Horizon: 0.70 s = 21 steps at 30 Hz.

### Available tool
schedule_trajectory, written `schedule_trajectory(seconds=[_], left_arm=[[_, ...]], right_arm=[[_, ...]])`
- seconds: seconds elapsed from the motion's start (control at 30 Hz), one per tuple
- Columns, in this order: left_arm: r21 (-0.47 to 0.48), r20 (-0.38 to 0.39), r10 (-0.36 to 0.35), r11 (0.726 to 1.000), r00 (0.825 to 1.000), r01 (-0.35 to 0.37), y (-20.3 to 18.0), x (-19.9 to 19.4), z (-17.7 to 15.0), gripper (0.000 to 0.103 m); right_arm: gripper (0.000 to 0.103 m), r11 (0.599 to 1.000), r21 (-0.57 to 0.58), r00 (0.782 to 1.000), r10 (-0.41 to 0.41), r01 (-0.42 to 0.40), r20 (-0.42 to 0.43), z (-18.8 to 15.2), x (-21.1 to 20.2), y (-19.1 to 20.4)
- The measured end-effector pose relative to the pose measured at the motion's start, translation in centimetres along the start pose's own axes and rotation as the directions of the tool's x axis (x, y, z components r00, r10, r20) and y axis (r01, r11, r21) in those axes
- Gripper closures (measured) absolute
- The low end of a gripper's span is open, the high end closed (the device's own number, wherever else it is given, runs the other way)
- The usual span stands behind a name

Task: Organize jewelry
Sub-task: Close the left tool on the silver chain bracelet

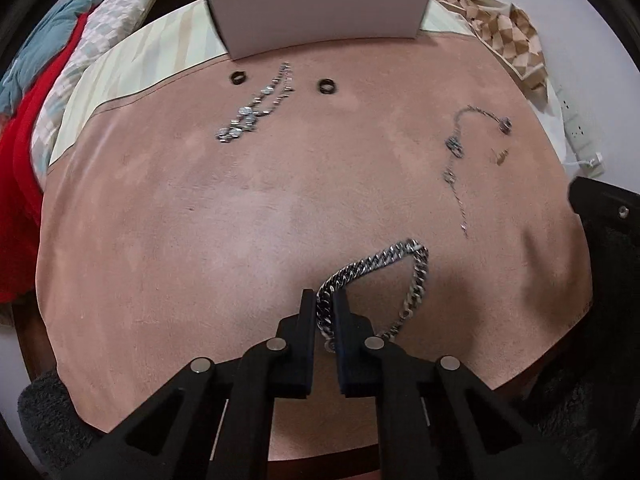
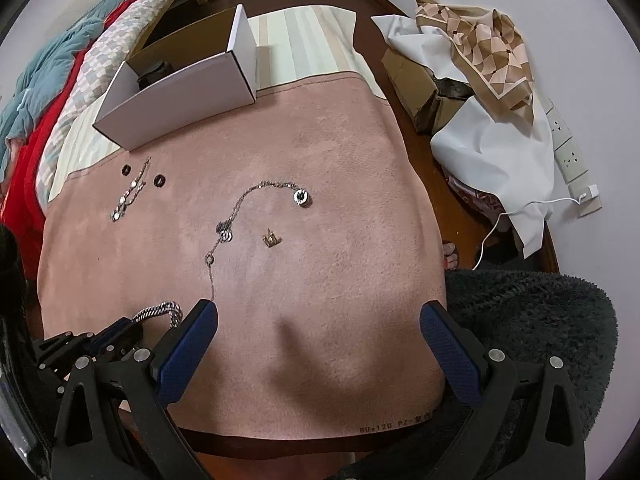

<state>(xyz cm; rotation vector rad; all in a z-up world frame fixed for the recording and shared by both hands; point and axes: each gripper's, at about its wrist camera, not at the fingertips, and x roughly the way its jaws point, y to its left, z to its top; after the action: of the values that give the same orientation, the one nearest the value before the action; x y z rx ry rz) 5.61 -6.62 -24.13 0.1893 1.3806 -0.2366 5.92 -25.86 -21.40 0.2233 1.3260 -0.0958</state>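
The chunky chain [image 1: 376, 280] is pinched near one end by the left gripper [image 1: 325, 304], its loop trailing away rightward; the right gripper [image 2: 318, 316] is held wide, empty.

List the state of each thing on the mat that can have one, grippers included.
left gripper: shut on the chunky chain
chunky chain: looped on the mat, one end pinched
right gripper: open, nothing between its pads
white box: open on top
thin necklace: lying loose, strung out
two dark rings: lying flat, apart
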Motion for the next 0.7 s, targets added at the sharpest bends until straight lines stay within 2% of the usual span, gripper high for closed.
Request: schedule_trajectory(seconds=[0.2, 0.27, 0.33, 0.4, 0.47, 0.5, 0.7], left_arm=[[-0.078, 0.047, 0.006, 0.997, 0.999, -0.002, 2.9, -1.2, 1.5, 0.097], [-0.093, 0.071, 0.008, 0.996, 0.997, -0.001, 3.3, -1.8, 2.0, 0.097], [-0.098, 0.099, 0.015, 0.995, 0.995, -0.005, 3.7, -2.7, 2.5, 0.097], [-0.097, 0.125, 0.025, 0.995, 0.992, -0.013, 4.1, -3.5, 3.0, 0.097], [-0.091, 0.144, 0.034, 0.996, 0.989, -0.021, 4.4, -3.9, 3.4, 0.097], [-0.089, 0.151, 0.033, 0.996, 0.988, -0.019, 4.5, -4.1, 3.9, 0.097], [-0.073, 0.181, 0.004, 0.997, 0.983, 0.009, 3.3, -4.3, 6.0, 0.097]], right_arm=[[0.001, 0.998, 0.04, 0.999, 0.037, -0.037, 0.012, 0.8, -0.3, -0.6], [0.001, 0.996, 0.056, 0.997, 0.072, -0.072, 0.014, 1.0, -0.2, -0.7], [0.007, 0.991, 0.075, 0.994, 0.109, -0.11, 0.017, 1.2, -0.1, -1.1], [0.023, 0.987, 0.093, 0.991, 0.132, -0.134, 0.027, 1.4, 0.1, -1.3], [0.048, 0.984, 0.105, 0.99, 0.14, -0.143, 0.036, 1.7, 0.4, -1.8], [0.052, 0.982, 0.111, 0.988, 0.151, -0.155, 0.042, 1.8, 0.6, -2.0], [0.052, 0.984, 0.073, 0.984, 0.154, -0.161, 0.087, 3.3, 2.5, -1.6]])
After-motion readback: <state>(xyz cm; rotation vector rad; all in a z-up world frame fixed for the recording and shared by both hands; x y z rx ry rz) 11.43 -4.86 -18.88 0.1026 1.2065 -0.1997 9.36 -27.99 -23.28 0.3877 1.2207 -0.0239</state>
